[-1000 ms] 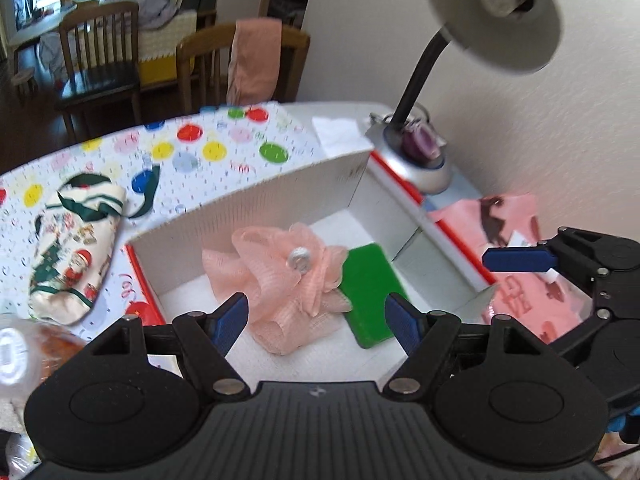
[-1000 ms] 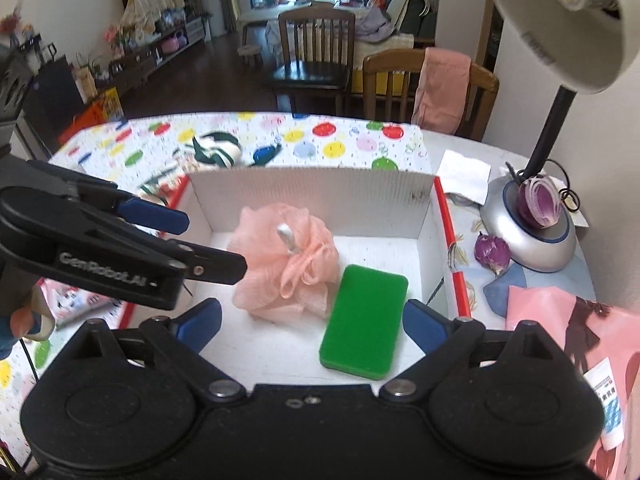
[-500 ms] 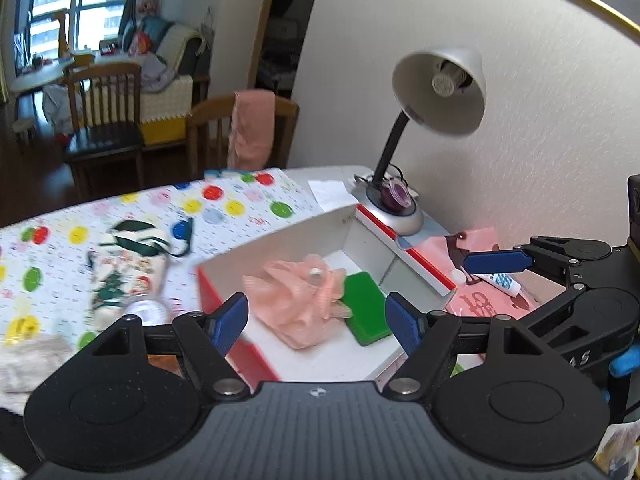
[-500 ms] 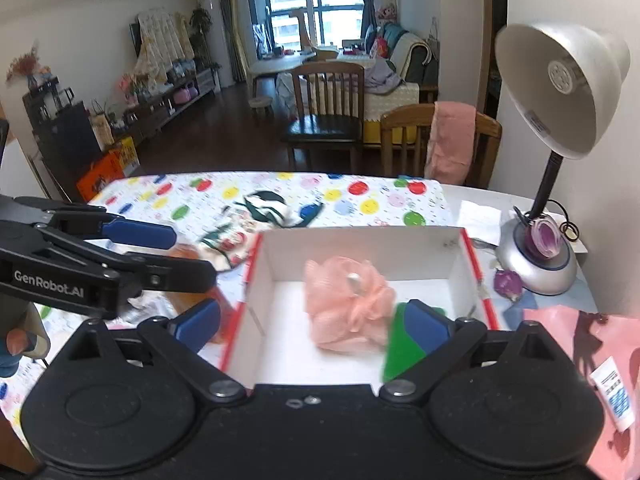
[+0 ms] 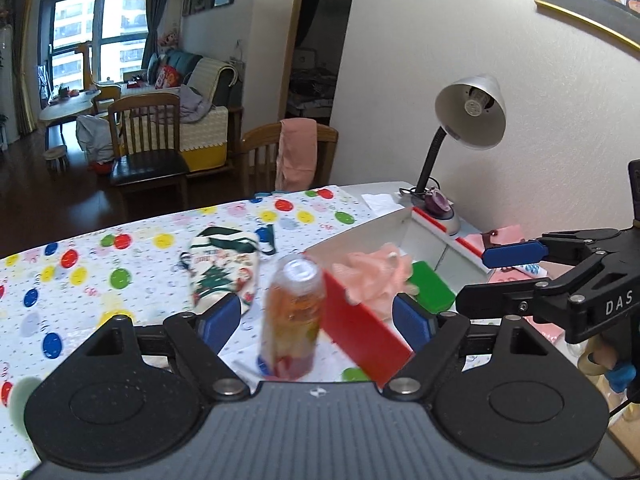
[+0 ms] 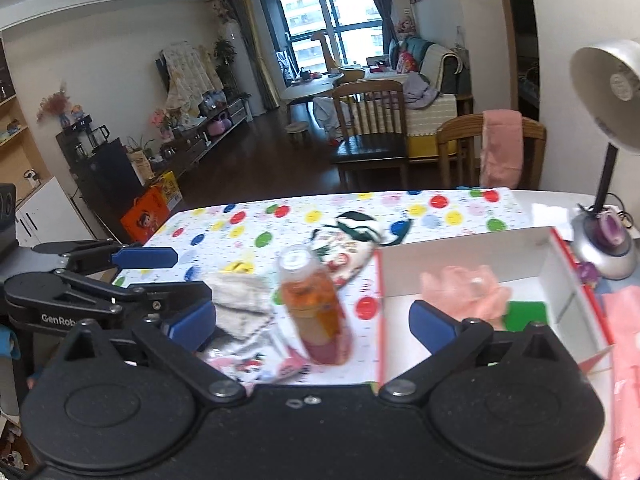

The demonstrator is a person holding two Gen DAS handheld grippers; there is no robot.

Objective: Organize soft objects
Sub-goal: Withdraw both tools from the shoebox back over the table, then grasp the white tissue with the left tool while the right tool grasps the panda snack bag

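box: white inside, red outside (image 6: 460,248), on the counter (image 5: 100,264), right of centre
already in box: pink mesh pouf (image 6: 464,290) and green sponge (image 6: 524,312), side by side, touching
still out, soft: Christmas-print mitt (image 5: 224,272) flat on the polka-dot cloth, just beside the box's left wall; grey-beige cloth (image 6: 240,304) bunched nearer the left edge
not soft: juice bottle (image 6: 316,308) upright between cloth and box, blurred; likely stays put
handling, judged: mitt is light, limp, padded, will fold when lifted, so pinch an edge or the cuff near the green trim; cloth is light and floppy, pinch the top of the bunch; neither fragile nor slippery
left tongs (image 5: 316,322): released, jaws wide, nothing between them; raised above the counter, aimed over bottle and box corner
right tongs (image 6: 312,324): released, wide, empty; raised, pointing across the counter, bottle in the gap line but well below
pose: both held level, side by side, each visible in the other's view
risk: bottle stands close to the cloth, a low reach could tip it
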